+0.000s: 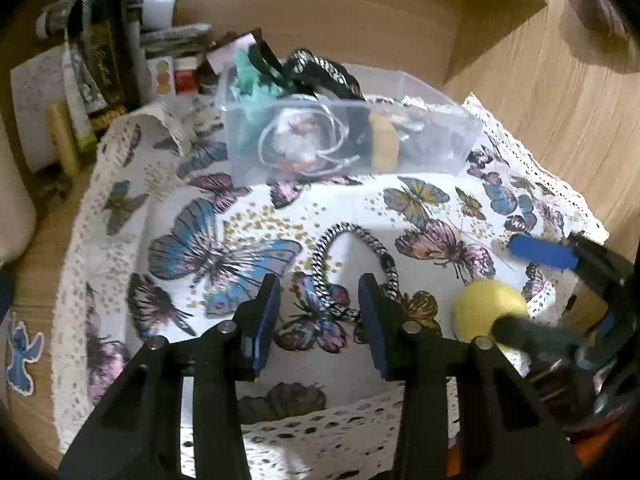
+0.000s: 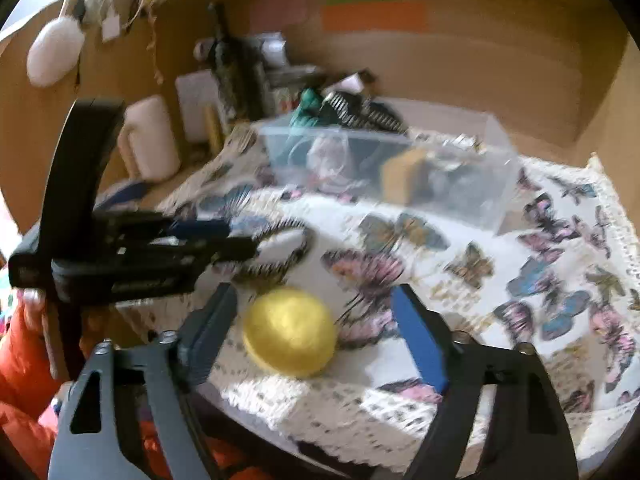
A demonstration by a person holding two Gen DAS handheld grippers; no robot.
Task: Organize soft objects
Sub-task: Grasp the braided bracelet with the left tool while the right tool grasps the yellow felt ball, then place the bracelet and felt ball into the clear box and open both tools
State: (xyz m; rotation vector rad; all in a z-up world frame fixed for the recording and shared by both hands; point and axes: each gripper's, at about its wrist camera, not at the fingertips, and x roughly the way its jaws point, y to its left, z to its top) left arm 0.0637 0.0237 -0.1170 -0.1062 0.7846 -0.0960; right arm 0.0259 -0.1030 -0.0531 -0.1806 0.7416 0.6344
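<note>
A yellow soft ball (image 2: 290,332) lies on the butterfly cloth (image 2: 460,240), between the open jaws of my right gripper (image 2: 316,316); it also shows in the left wrist view (image 1: 486,312). A black-and-white braided loop (image 1: 352,268) lies on the cloth, its near end between the open jaws of my left gripper (image 1: 320,308). A clear plastic box (image 1: 344,136) at the back of the cloth holds soft items, including a teal one (image 1: 252,80) and a braided cord (image 1: 324,68). The left gripper also shows in the right wrist view (image 2: 208,232).
A dark bottle (image 1: 102,44), tubes and small boxes crowd the back left of the wooden desk. A wooden back wall (image 1: 360,12) and side panel close in the desk. The cloth's lace edge (image 1: 320,428) hangs at the front. Orange fabric (image 2: 24,360) shows at lower left.
</note>
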